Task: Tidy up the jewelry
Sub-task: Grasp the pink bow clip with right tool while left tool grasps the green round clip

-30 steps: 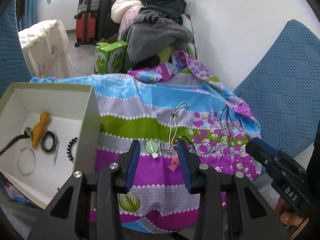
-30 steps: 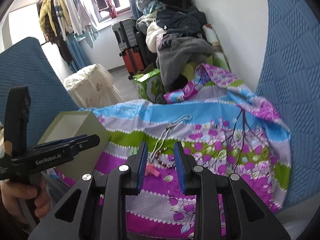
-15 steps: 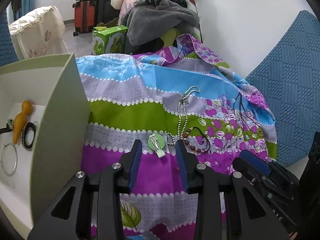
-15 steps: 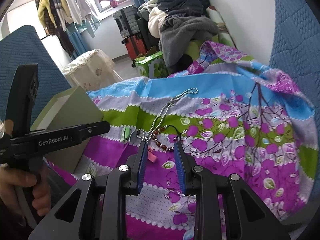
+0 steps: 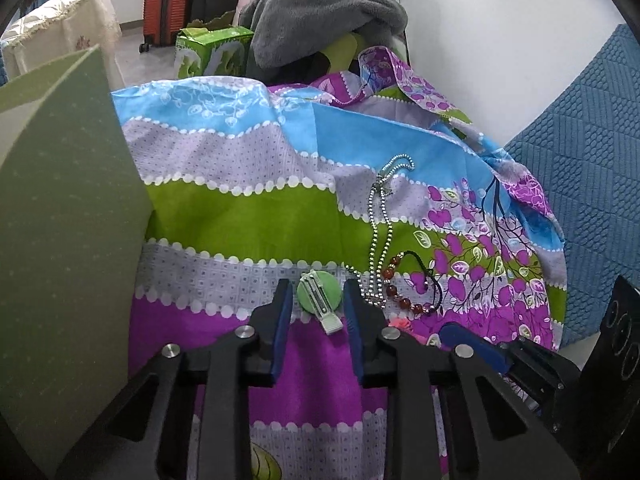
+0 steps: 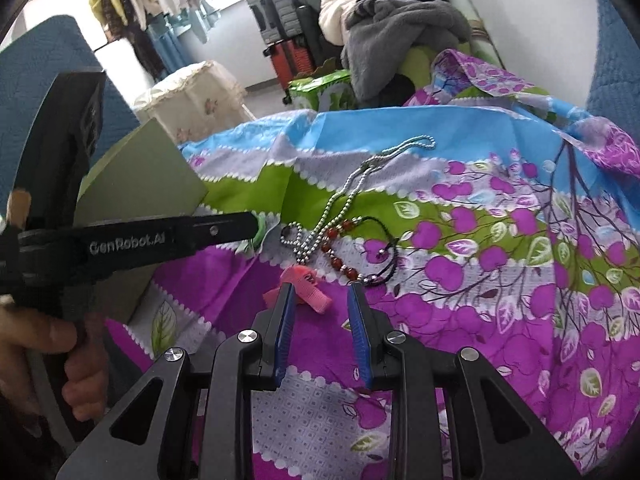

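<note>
Four loose pieces on the patterned cloth, one box at the left

I count four pieces of jewelry lying on the striped floral cloth (image 5: 240, 208): one green round clip (image 5: 319, 295), one silver ball-chain necklace (image 5: 380, 224), one red bead bracelet (image 5: 404, 296) on a black cord, and one pink clip (image 6: 306, 282). One pale green box (image 5: 68, 240) stands at the cloth's left side, its wall filling the left of my left view; its inside is hidden from here.

My left gripper (image 5: 316, 312) has just been closing; its jaws are still apart, with the green round clip between the tips and neither pad pressing on it. The chain's lower end lies just beside its right finger. My right gripper (image 6: 322, 304) is spread a little and holds nothing; the pink clip lies by its left finger tip, and I cannot tell whether they touch.

Necklace and bracelet overlap near their lower ends. The two grippers sit close side by side. Right of the bracelet the cloth lies bare up to a blue quilted cushion (image 5: 580, 152); the far edge bunches against a white wall
</note>
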`<state>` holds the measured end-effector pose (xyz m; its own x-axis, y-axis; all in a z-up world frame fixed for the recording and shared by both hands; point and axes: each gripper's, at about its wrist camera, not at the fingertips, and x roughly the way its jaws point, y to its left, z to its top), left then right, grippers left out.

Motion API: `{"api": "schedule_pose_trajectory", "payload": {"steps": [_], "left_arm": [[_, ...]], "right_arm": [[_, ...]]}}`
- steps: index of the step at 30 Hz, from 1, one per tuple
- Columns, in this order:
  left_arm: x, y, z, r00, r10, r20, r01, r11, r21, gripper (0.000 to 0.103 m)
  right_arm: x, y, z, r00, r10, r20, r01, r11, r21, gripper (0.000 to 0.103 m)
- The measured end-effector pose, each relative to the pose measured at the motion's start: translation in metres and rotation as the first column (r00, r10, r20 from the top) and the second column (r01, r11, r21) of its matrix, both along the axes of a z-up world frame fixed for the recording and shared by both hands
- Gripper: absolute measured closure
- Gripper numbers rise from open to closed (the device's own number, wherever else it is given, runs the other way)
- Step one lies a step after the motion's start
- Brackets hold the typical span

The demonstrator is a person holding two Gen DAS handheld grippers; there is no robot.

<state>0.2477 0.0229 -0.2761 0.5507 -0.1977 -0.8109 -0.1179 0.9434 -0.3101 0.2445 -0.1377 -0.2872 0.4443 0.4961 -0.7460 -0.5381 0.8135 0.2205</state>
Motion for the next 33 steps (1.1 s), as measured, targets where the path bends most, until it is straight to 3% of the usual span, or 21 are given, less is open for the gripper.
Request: {"api": "schedule_pose_trajectory", "payload": {"steps": [9,11,13,15,33], "left_arm": [[0.004,0.002,-0.009,1.0,-0.012,-0.017,0.012,1.0,-0.01,0.086],[0.004,0.003,-0.009,1.0,-0.01,-0.018,0.01,1.0,-0.013,0.087],[0.004,0.003,-0.009,1.0,-0.009,-0.017,0.009,1.0,-0.015,0.087],[0.003,0.003,-0.009,1.0,-0.008,-0.017,0.008,1.0,-0.013,0.088],[-0.005,0.009,0.002,1.0,-0.003,0.009,0.003,1.0,-0.003,0.088]], "right_arm": [[0.004,0.012,-0.009,0.999,0.054,0.005,-0.054,0.998,-0.033,0.079],[0.002,0.016,-0.01,0.997,0.077,0.013,-0.077,0.996,-0.041,0.082],[-0.001,0.02,-0.011,0.995,0.093,0.02,-0.092,0.994,-0.054,0.091],[-0.002,0.021,-0.012,0.995,0.1,0.022,-0.098,0.993,-0.06,0.092],[-0.002,0.016,-0.007,0.999,0.033,0.025,-0.031,0.997,-0.077,0.096]]}}
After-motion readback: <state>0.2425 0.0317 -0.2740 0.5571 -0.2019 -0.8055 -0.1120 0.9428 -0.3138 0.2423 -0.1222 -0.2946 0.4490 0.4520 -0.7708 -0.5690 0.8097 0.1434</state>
